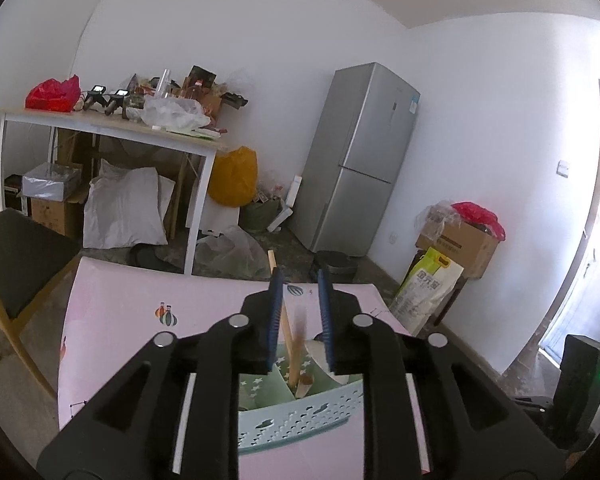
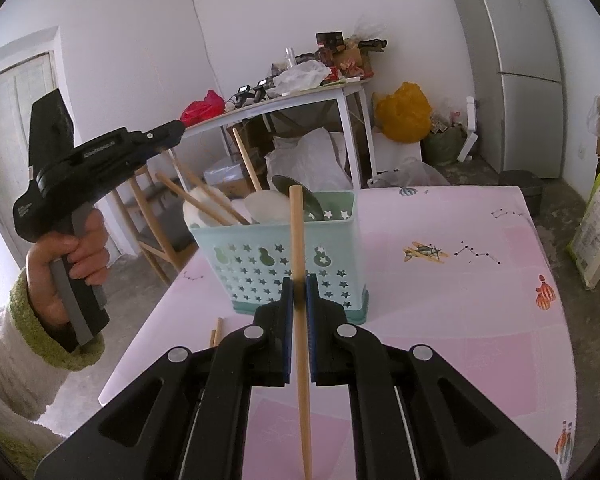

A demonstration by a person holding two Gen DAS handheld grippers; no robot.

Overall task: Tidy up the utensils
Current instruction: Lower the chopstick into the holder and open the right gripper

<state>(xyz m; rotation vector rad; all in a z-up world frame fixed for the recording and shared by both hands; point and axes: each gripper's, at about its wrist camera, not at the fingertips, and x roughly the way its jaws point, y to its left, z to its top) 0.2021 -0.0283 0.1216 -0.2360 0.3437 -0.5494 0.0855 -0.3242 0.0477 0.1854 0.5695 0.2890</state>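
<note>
- The right tool [image 2: 299,280] points forward and somewhat down over the pink tabletop [image 2: 460,320], its blue pads clenched on a wooden chopstick [image 2: 300,300] that runs up between them, its top end rising above the fingertips.
- Straight ahead of the right tool, just beyond its tips, stands the pale green utensil basket [image 2: 284,268] with star and gourd cut-outs.
- Wooden handles, a white spoon [image 2: 268,208] and a dark ladle [image 2: 300,196] stick out of the basket, leaning at various angles.
- To the left of the right tool and higher, a hand [image 2: 68,264] in a fuzzy green cuff grips the handle of the left tool, which is held about level and reaches in above the basket.
- In the left wrist view, the left tool [image 1: 300,284] stands released, jaws apart, hovering right over the basket [image 1: 296,420].
- Between its pads, untouched by either, a light wooden stick [image 1: 286,328] and a blurred brown one [image 1: 300,332] drop into the basket below.
- Two more chopstick ends [image 2: 216,332] lie on the tabletop just left of the right tool.
</note>
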